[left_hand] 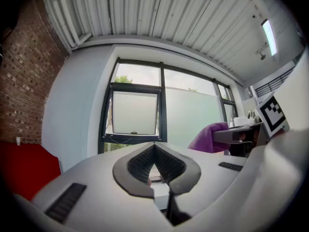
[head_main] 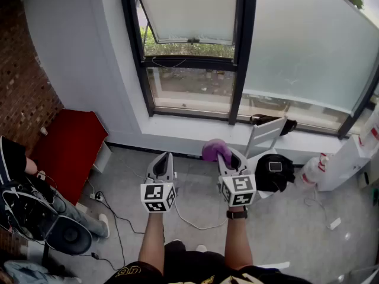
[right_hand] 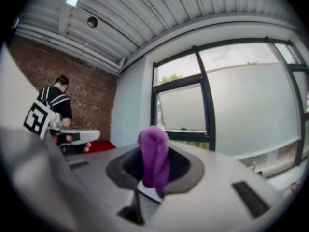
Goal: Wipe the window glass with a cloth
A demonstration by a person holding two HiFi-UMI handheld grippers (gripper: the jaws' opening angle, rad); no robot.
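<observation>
The head view looks steeply down over the left gripper (head_main: 161, 158) and right gripper (head_main: 227, 156), with the window (head_main: 189, 10) at 12 o'clock. Each gripper view sits close behind its jaws, tilted up; the right's looks past a pinched cloth (right_hand: 154, 158). Both share the window, ceiling (left_hand: 145, 13) and brick wall (left_hand: 24, 81).

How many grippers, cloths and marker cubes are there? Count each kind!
Grippers: 2, left gripper and right gripper
Cloths: 1, the purple cloth
Marker cubes: 2
Total: 5
</observation>
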